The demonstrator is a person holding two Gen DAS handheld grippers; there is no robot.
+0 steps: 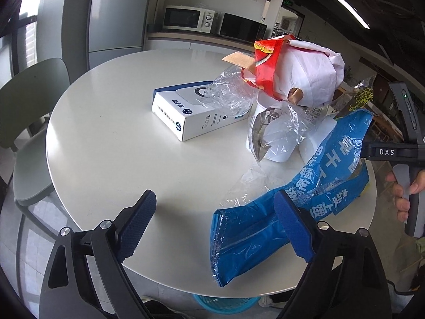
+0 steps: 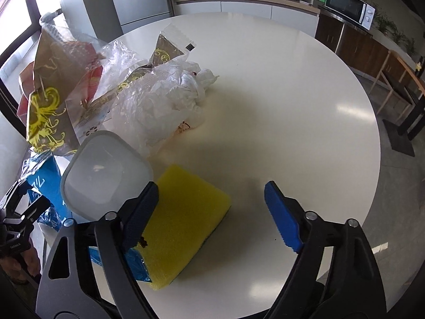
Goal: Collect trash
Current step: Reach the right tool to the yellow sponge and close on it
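Trash lies on a round white table point(image 1: 111, 159). A blue snack bag point(image 1: 265, 234) lies at the near right edge, under the right finger of my open, empty left gripper point(image 1: 215, 212). Beyond it are crumpled clear plastic point(image 1: 276, 133), a red and white paper bag point(image 1: 292, 69) and a white HP box point(image 1: 191, 111). My right gripper point(image 2: 212, 207) is open and empty above a yellow sponge point(image 2: 183, 228). To its left are a grey plastic lid point(image 2: 106, 170), a brown and gold wrapper point(image 2: 50, 111) and a white plastic bag point(image 2: 164, 106).
A teal basket point(image 1: 225, 304) stands on the floor under the table's near edge. A green chair point(image 1: 29, 122) stands at the left. Microwaves point(image 1: 191, 17) sit on the counter behind. The table's right half point(image 2: 292, 101) is bare.
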